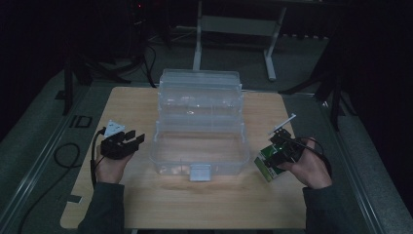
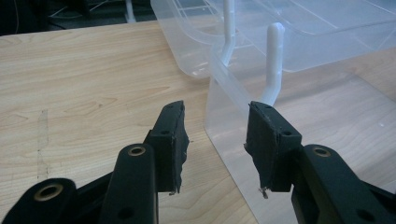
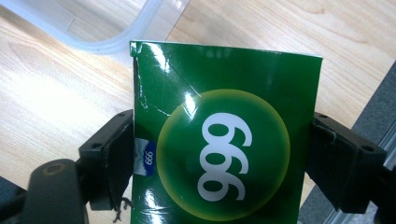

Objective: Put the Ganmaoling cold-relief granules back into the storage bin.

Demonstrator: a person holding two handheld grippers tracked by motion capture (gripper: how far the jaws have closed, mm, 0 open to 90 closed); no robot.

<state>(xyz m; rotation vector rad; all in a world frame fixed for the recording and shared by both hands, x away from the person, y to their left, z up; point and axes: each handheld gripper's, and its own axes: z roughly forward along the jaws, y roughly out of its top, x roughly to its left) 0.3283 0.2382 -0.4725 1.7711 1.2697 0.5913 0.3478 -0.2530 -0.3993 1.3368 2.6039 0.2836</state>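
Green "999" carton (image 3: 224, 140) clamped between right gripper (image 3: 219, 154) jaws, held just right of clear tiered organiser box (image 1: 197, 122), not yet inside. Left gripper (image 2: 215, 135) jaws apart, empty, near box's left wall. Box open, bottom tray apparently bare. Left: place carton inside, release.

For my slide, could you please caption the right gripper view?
Right hand-held gripper shut on a green box above the wooden table, beside the clear bin.

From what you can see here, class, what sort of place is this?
Probably a lab or test workshop: a lone wooden table in a dark room, cables on the floor, a metal stand behind, and a clear plastic box set out.
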